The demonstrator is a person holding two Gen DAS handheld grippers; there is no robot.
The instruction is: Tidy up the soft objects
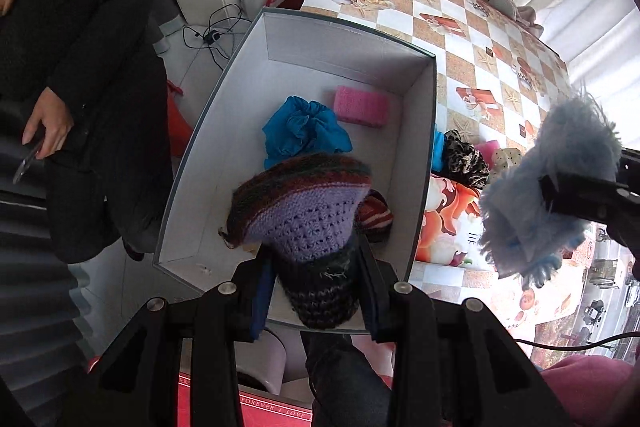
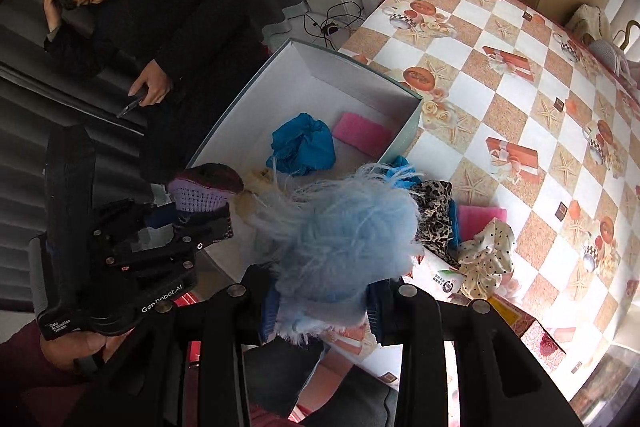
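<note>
A blue cloth [image 1: 304,131] and pink sponge [image 1: 362,105] are already boxed. A knitted hat [image 1: 304,219] is clamped in the left gripper [image 1: 316,291] over the open box [image 1: 420,163]; fluffy blue yarn [image 2: 344,239] is pinched in the right gripper [image 2: 324,303]. Scrunchies [image 2: 486,259] are left beyond its fingers. Free box floor is seen ahead.

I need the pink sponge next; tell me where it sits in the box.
The pink sponge lies flat on the floor of the white box near its far wall, just right of the crumpled blue cloth in the left wrist view.
</note>
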